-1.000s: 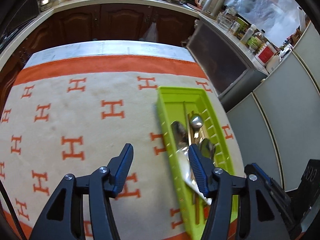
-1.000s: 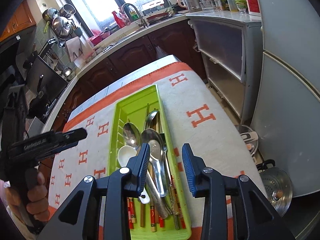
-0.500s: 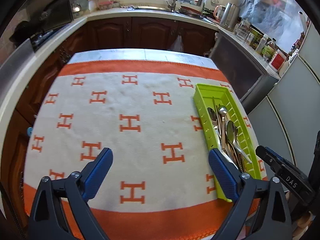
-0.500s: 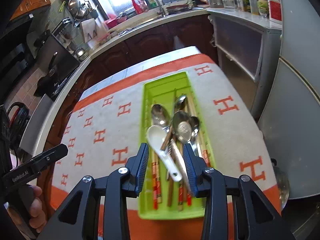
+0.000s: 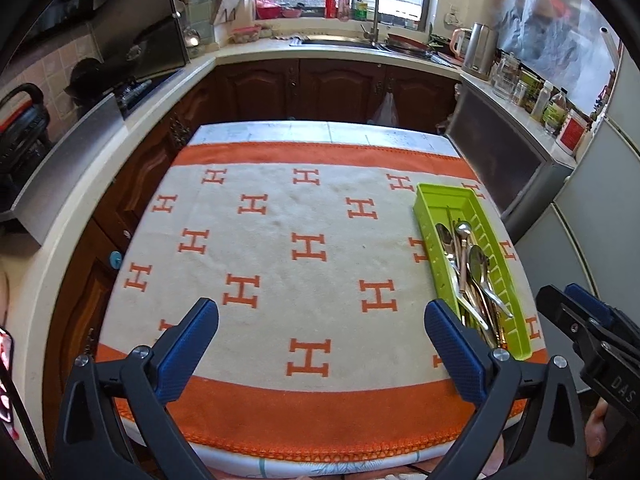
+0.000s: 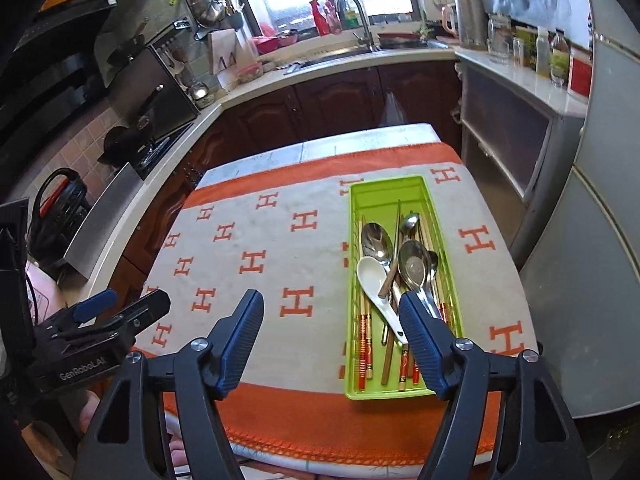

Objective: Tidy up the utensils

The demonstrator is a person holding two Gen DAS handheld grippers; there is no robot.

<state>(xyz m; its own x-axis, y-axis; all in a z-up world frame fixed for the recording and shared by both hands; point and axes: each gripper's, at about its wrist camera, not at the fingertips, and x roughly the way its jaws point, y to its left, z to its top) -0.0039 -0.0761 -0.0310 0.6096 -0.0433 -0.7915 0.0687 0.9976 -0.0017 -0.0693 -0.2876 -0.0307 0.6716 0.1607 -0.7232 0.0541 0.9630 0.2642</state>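
Note:
A green utensil tray (image 6: 384, 188) lies on the right side of the table; it also shows in the left wrist view (image 5: 434, 200). In it lie metal spoons (image 6: 377, 240), a white ceramic spoon (image 6: 374, 280) and several chopsticks (image 6: 364, 344). My right gripper (image 6: 330, 340) is open and empty, held above the table's near edge, its right finger over the tray's near end. My left gripper (image 5: 320, 340) is wide open and empty above the near middle of the cloth, left of the tray.
The table is covered by a white cloth with orange H marks (image 5: 308, 246) and orange borders. Dark wood cabinets (image 5: 336, 88), a sink (image 5: 340, 42) and counters ring the table. A grey fridge (image 6: 600, 260) stands close on the right.
Both grippers have pulled back and up from the tray toward the near table edge. Both have opened wider. The white spoon now lies in the tray.

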